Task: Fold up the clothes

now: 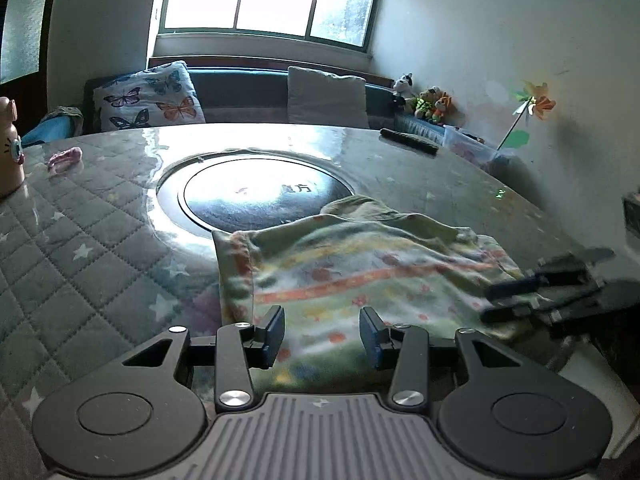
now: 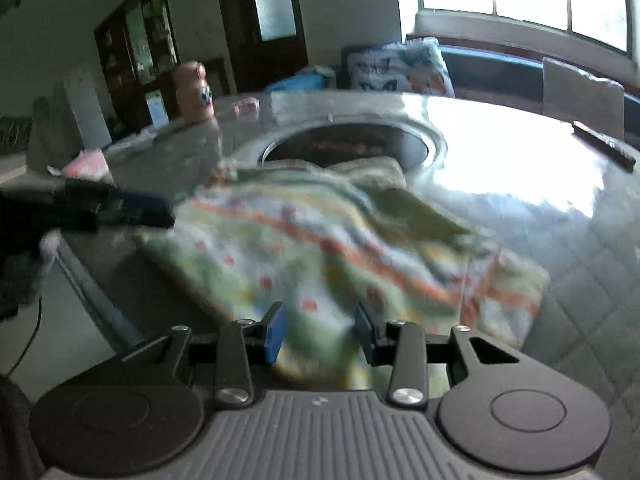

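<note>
A folded green garment [image 1: 360,272] with orange stripes and small flowers lies on the round table near its front edge; the right wrist view [image 2: 320,248] shows it blurred. My left gripper [image 1: 322,334] is open just above the garment's near edge, holding nothing. My right gripper [image 2: 319,334] is open over the garment's near side, empty. The right gripper also shows at the garment's right edge in the left wrist view [image 1: 520,300]. The left gripper shows at the garment's left in the right wrist view [image 2: 132,208].
The table [image 1: 100,240] has a quilted star cover and a dark round inset [image 1: 256,196] at its middle. A pink bottle [image 1: 8,148], a small pink item [image 1: 64,158] and a dark remote [image 1: 408,141] lie on it. Cushions and plush toys sit behind.
</note>
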Demonstrator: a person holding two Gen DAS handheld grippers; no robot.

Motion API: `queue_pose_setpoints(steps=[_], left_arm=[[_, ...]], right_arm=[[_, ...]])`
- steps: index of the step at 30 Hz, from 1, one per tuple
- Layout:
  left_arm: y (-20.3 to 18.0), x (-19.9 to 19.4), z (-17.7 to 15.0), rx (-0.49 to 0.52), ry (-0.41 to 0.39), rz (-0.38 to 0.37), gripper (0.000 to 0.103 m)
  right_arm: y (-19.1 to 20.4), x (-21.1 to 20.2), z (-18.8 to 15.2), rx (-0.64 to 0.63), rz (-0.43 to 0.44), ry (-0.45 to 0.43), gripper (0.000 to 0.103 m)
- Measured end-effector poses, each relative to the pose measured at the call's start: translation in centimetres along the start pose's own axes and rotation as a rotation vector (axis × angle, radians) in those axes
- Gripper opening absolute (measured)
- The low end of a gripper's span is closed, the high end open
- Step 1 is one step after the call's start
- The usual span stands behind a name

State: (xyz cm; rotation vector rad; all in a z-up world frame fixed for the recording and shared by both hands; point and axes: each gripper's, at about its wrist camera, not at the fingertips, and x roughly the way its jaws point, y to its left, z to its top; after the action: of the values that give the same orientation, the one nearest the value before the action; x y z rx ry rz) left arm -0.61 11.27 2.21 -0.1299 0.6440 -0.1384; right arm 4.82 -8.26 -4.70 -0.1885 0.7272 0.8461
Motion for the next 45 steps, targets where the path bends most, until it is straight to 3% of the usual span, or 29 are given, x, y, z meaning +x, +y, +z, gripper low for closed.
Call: queue_pose_setpoints(steps=[4, 8, 14, 18, 25, 37, 45], left_arm=[[0.3, 1.1, 0.2, 0.018, 0.017, 0.012, 0.045], [0.7, 1.9, -0.1, 0.005, 0.038, 0.005, 0.045], [0.5, 1.5, -1.0, -0.025, 0.051, -0.022, 0.045], [0.4, 1.2, -0.5, -0.002, 0.046, 0.002, 0.046], [1.6, 2.6, 1.6, -0.005, 0.022, 0.028, 0.046], [3.6, 6.4, 3.9, 0.004, 0.050, 0.084, 0.043], [2.6, 7.4, 5.2, 0.022, 0.034, 0.066, 0.043]], right_arm=[[0.2, -1.1, -1.2, -0.012, 0.008, 0.015, 0.038], [-1.1, -1.6, -1.6, 0.049, -0.042, 0.017, 0.037], [-1.8, -2.4, -2.0, 0.046, -0.058, 0.045, 0.029], [-2.5, -2.9, -1.5, 0.063, -0.046, 0.064, 0.030], [-2.6, -2.1, 0.4, 0.053, -0.061, -0.020, 0.037], [-6.5, 1.9, 1.8, 0.172, -0.134, -0.042, 0.032], [-7.7, 3.1, 3.4, 0.195, -0.176, -0.083, 0.033]])
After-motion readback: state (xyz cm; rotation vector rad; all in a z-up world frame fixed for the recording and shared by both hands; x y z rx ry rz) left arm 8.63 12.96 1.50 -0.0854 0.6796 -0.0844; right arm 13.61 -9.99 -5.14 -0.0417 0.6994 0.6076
